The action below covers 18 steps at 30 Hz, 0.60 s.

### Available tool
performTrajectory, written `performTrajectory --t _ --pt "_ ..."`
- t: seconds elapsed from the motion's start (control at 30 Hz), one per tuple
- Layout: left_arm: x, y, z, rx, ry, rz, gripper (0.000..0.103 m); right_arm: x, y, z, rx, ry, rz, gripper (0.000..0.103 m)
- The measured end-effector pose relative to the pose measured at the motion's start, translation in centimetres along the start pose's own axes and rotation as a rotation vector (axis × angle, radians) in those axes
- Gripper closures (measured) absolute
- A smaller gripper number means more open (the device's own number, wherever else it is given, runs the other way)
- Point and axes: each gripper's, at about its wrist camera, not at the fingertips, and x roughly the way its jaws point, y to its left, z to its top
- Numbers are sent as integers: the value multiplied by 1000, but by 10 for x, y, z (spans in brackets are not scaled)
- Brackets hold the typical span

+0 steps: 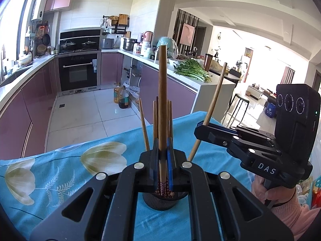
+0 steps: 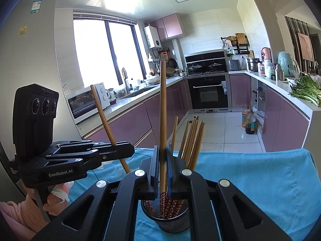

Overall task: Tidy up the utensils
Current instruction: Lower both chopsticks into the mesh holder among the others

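A dark mesh holder cup stands on the blue flowered cloth and holds several wooden chopsticks with red patterned ends. My left gripper is shut on one upright chopstick above the cup; its patterned end reaches the cup mouth. My right gripper is shut on another chopstick, whose end is inside the cup. In the left wrist view the right gripper shows at the right, holding its chopstick tilted. In the right wrist view the left gripper shows at the left with its chopstick.
The table edge runs behind the cup, with tiled kitchen floor beyond. Purple cabinets and counters line both sides. Oil bottles stand on the floor. Greens lie on the counter end.
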Motion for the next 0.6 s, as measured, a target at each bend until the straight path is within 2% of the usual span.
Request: performTrajectory --t 0.6 --pt "17 -2 -7 11 63 14 96 13 -7 -10 20 44 -1 97"
